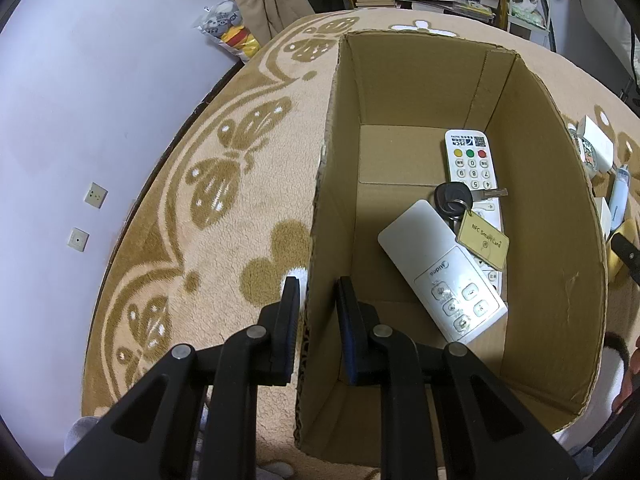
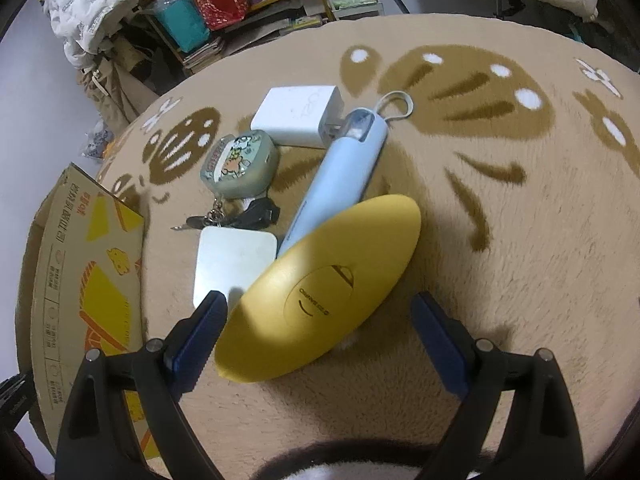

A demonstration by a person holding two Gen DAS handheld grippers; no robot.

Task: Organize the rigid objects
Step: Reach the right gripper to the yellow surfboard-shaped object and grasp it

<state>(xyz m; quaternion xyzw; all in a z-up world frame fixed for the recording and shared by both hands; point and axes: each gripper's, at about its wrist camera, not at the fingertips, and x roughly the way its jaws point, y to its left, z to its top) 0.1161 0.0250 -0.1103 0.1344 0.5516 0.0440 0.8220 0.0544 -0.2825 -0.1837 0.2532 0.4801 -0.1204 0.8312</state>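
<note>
Cardboard box (image 1: 536, 184), plain brown corrugated board with raw cut edges, stands open-topped on a fuzzy tan blanket (image 1: 224, 216) patterned with darker brown butterflies. The left gripper (image 1: 316, 292) straddles the box's left wall, one ribbed black pad outside and one inside, nearly closed on the board; whether both pads press it I cannot tell. On the box floor lie a white slab remote (image 1: 436, 268) marked "Midea", a second white remote (image 1: 472, 160) with round yellow, green and red buttons and a "JSCN" label, and across them a black-headed key (image 1: 452, 198) on a ring with a gold tag reading "NFC Smart Card".

The right gripper (image 2: 320, 316) is spread wide, its blue-padded fingers either side of a smooth yellow oval case (image 2: 320, 292) without touching it. Behind the case sit a pale blue tube-shaped device (image 2: 340, 176) with a loop cord, a white charger block (image 2: 296, 114), a rounded grey-green pouch (image 2: 240, 164) with a cartoon print, and a flat white rounded square (image 2: 230, 264)
</note>
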